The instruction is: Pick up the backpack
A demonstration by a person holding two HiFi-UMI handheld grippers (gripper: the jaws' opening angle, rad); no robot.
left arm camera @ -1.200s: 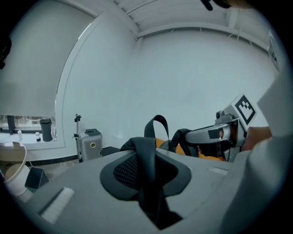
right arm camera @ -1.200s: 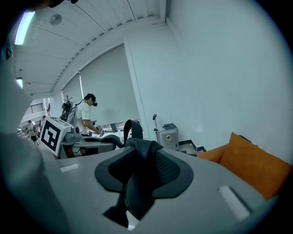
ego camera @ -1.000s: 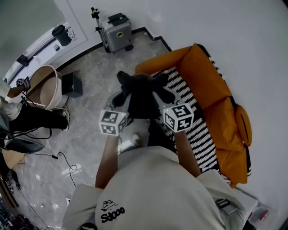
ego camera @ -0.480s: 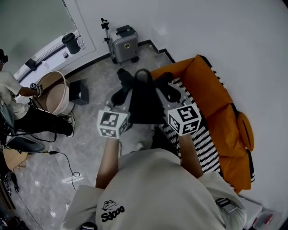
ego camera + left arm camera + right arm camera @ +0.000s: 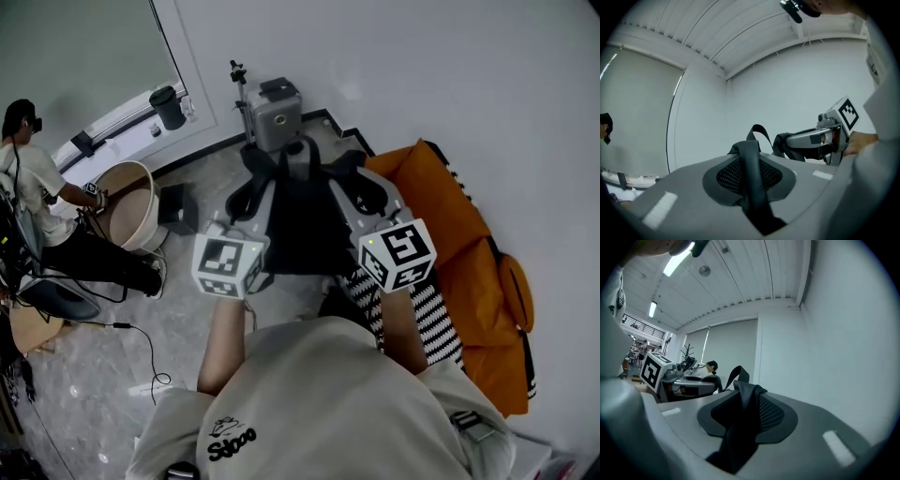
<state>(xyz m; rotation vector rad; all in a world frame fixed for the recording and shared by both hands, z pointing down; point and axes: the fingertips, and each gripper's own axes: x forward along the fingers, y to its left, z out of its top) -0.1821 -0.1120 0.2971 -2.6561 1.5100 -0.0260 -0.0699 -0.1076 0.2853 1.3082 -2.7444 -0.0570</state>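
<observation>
The black backpack hangs in the air between the two grippers, in front of the person, its top loop just beyond the fingertips. The left gripper has its grey fingers pressed on one black shoulder strap, which runs up between the dark pads. The right gripper pinches the other strap in the same way, and the pack's body lies between the two pairs of fingers. Beyond the fingertips, a grey suitcase stands on the floor by the white wall. To the right of the right fingers and lower is an orange sofa with a striped cover. Left of the left fingers stands a round beige tub, and another person sits farther left.
</observation>
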